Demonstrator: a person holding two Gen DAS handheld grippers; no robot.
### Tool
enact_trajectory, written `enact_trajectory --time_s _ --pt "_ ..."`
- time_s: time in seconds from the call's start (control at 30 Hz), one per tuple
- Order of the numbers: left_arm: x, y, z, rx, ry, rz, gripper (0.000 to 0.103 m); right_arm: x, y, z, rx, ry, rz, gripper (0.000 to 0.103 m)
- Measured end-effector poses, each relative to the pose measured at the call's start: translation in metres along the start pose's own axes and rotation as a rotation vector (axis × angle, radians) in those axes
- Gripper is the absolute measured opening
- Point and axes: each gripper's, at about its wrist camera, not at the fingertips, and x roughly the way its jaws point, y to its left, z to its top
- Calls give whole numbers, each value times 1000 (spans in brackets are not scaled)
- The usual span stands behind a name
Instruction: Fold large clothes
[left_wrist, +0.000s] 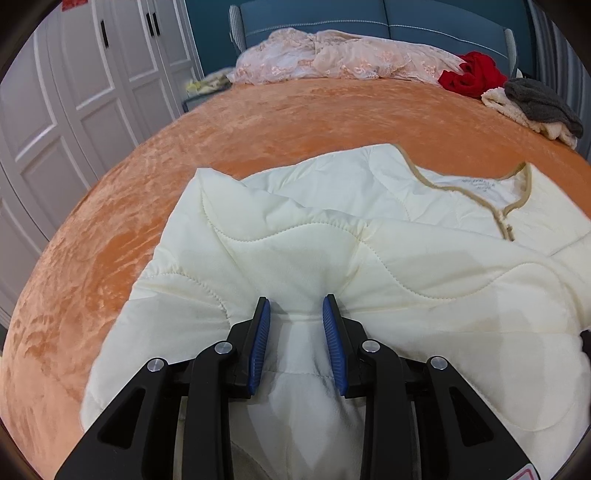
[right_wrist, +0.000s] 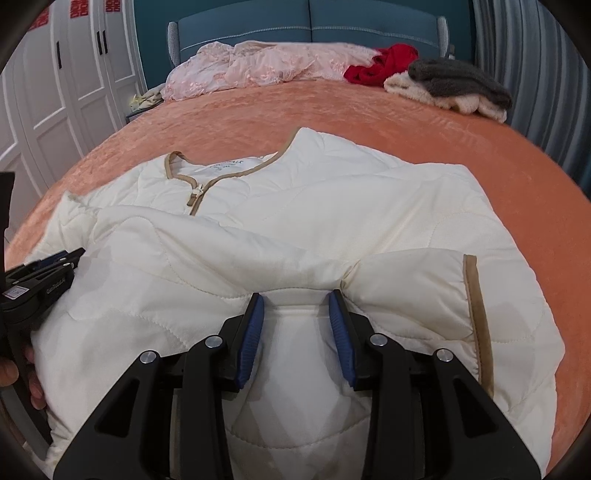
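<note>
A cream quilted jacket with tan trim lies on the orange bedspread, collar away from me. Its lower part is folded up over the body. My left gripper has its blue pads apart, with a ridge of the jacket's folded edge between them. My right gripper stands the same way on the jacket, its pads apart around a bunched fold near a tan-edged cuff. The left gripper also shows at the left edge of the right wrist view.
A pink lace garment lies by the blue headboard. A red cloth and a grey and cream pile sit at the far right. White wardrobe doors stand at the left.
</note>
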Motion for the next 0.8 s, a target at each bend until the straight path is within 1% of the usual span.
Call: enact_trajectory --time_s 0.07,0.13,0.2,0.3,0.33,0.37,0.43,0.5,0.6,0.67,0.7,0.8 --pt "-12 12 6 0 32 -48 30 -10 -3 9 7 31 22 41" --pt "-24 23 14 -2 27 -78 30 -22 1 18 -7 15 33 41" --pt "-30 36 30 -2 15 -82 30 -29 8 35 -13 -1 83 41" --pt "-20 53 63 -46 26 -92 30 -19 33 70 -23 6 164 43" --pt "-15 57 71 -55 29 -89 30 -12 40 80 -20 14 199 46" --pt "-6 60 84 -66 36 -88 30 1 51 95 -9 33 257 47" --pt "11 65 101 -93 53 -85 30 26 65 114 23 60 314 47" --pt "35 69 112 -120 87 -78 30 56 78 131 56 89 344 47" --pt "68 73 110 -159 147 -91 30 94 94 146 63 122 338 47" --pt "83 77 103 -177 155 -91 30 113 101 150 57 140 323 47" --pt "87 77 99 -178 144 -92 30 127 106 152 62 162 338 48" --pt "88 72 90 -152 82 -69 31 150 115 149 80 203 399 49"
